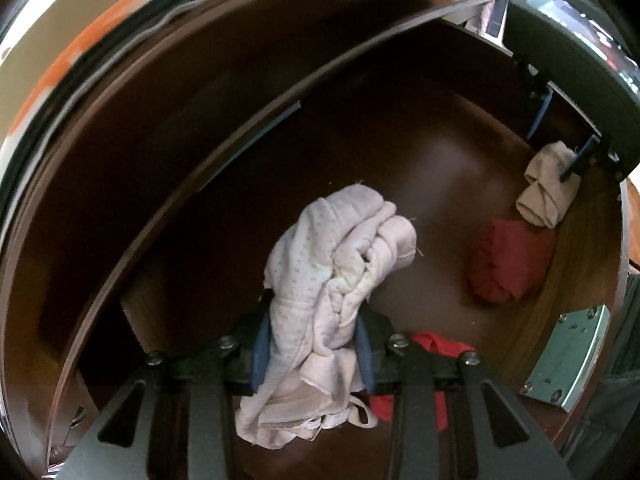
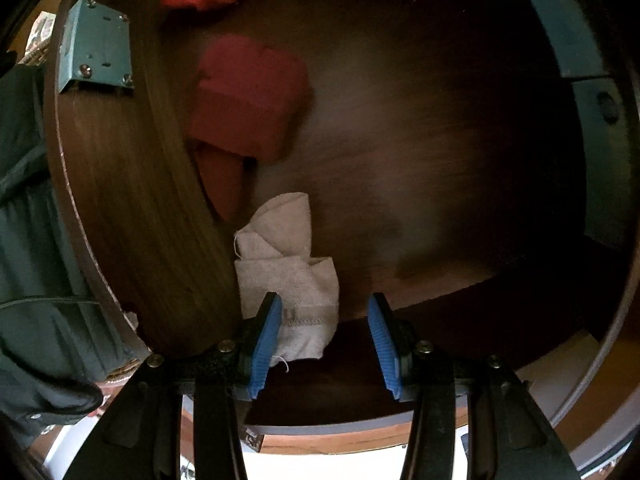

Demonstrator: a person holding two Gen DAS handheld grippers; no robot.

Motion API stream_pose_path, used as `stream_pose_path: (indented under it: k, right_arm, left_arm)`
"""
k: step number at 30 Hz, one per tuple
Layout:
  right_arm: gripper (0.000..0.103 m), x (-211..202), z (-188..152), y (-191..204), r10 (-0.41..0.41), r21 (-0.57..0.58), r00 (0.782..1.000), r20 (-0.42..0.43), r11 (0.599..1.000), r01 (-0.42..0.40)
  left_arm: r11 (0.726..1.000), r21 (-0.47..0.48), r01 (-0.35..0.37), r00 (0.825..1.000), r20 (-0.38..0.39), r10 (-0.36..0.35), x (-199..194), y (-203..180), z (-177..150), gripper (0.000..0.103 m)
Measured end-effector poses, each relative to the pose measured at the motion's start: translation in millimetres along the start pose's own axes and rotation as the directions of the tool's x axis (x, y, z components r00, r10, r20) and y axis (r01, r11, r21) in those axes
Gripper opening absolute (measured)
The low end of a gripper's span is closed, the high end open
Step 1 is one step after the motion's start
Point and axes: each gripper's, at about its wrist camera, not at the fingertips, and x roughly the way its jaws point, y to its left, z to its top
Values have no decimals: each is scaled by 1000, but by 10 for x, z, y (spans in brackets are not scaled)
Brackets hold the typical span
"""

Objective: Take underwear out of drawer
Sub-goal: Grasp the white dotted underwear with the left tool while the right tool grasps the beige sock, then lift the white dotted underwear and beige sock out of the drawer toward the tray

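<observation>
Inside the dark wooden drawer (image 1: 440, 184), my left gripper (image 1: 312, 344) pinched the pale dotted underwear (image 1: 320, 264) for lifting, while my right gripper (image 2: 324, 332) hung half-open around the beige rolled pair (image 2: 288, 276) at the near wall.

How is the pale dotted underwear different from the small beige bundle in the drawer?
The dotted underwear is loose and crumpled; the beige bundle is folded tight. The dotted piece is clamped in the left hand-held gripper; the beige one lies on the drawer floor by the side wall, between the open jaws of the right hand-held gripper, not pinched. The dotted piece looks clearly bigger. Both are pale cloth.
</observation>
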Motion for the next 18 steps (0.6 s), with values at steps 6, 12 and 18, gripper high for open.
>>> stream_pose_path:
  k: [6,12,18]
  right_arm:
    - [33,76,91,0,92,-24,995,-43,995,-93]
    - [24,158,-7,52,67,33,996,51,997,-69]
    - [17,71,-164,137,-30,149,979,203,989,-1]
  left_arm:
    - [1000,-13,12,1000,12,-12,-106,67,-170,34]
    - [998,-54,25,998,56,-22,-263,224,-261,34]
    - [992,-119,39,993,111,-26,-414,326,-325,34]
